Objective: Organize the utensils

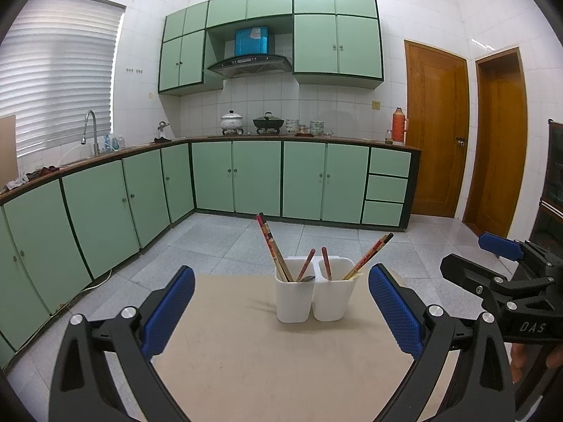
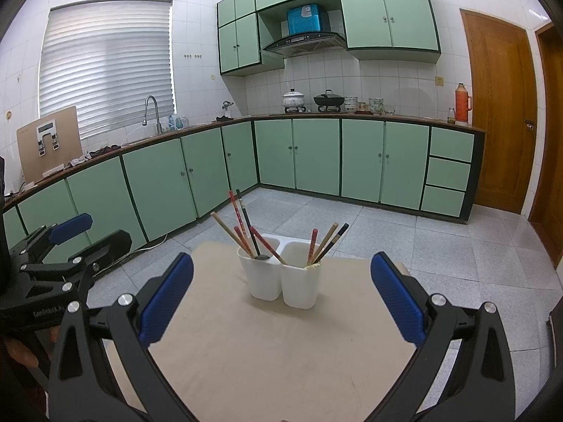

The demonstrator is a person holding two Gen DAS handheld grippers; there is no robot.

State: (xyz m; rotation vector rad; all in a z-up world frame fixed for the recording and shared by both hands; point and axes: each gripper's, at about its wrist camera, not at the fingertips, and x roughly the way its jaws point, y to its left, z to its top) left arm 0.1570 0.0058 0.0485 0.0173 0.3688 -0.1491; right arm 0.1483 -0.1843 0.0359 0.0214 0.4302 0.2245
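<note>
A white two-cup utensil holder (image 1: 311,293) (image 2: 283,277) stands on a small beige table (image 1: 246,351) (image 2: 264,351). Its left cup holds several red and brown chopsticks (image 1: 272,249) (image 2: 242,228) and a metal spoon (image 1: 307,279) (image 2: 262,256). Its right cup holds several more chopsticks (image 1: 369,255) (image 2: 327,242). My left gripper (image 1: 281,311) is open and empty, short of the holder. My right gripper (image 2: 281,299) is open and empty, also short of the holder. The right gripper also shows at the right edge of the left wrist view (image 1: 499,263).
Green base cabinets (image 1: 246,179) (image 2: 316,154) line the far and left walls under a counter with pots, a sink tap (image 1: 89,130) and an orange flask (image 2: 462,102). Wooden doors (image 1: 436,126) stand at the right. Grey floor tiles surround the table.
</note>
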